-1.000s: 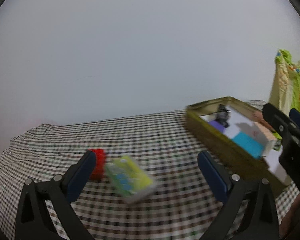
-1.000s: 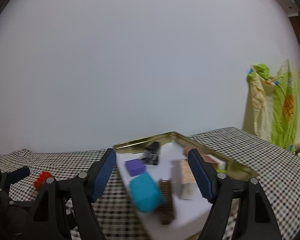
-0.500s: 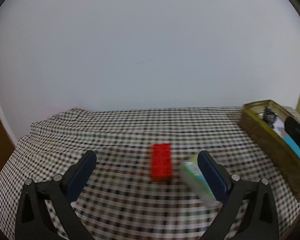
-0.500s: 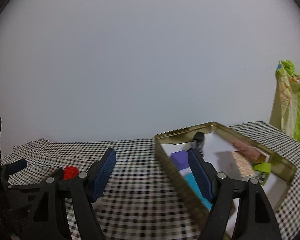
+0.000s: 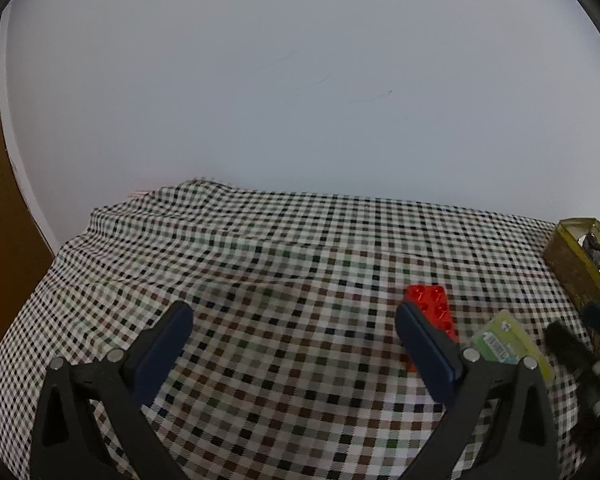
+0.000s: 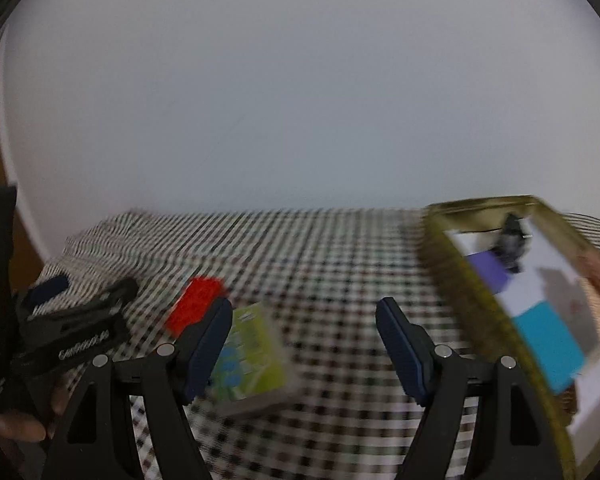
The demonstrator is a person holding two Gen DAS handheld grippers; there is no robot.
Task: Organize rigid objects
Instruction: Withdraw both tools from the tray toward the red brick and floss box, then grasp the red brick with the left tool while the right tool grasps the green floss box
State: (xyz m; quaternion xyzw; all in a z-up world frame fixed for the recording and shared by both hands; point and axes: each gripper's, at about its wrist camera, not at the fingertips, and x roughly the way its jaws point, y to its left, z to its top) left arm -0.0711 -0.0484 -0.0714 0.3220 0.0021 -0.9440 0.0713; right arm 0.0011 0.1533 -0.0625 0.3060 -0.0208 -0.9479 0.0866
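A red toy brick [image 5: 434, 318] lies on the checkered tablecloth [image 5: 260, 280], just beyond the right finger of my left gripper [image 5: 294, 330], which is open over bare cloth. A green box [image 5: 508, 344] lies to the right of the brick. In the right wrist view the picture is blurred: the green box [image 6: 250, 354] sits behind the left finger of my right gripper [image 6: 304, 320], which is open and holds nothing. The red brick [image 6: 194, 306] lies beyond it. The gold tin [image 6: 472, 300] at the right holds purple and turquoise blocks.
The gold tin [image 5: 576, 264] stands at the table's right side. A white wall rises behind the table. The left gripper and a hand [image 6: 24, 428] show at the left edge of the right wrist view. Brown wood borders the far left.
Both views have swung to the left: the tin has slid to the right edge, and the red brick and green box have shifted right. Both grippers stay open.
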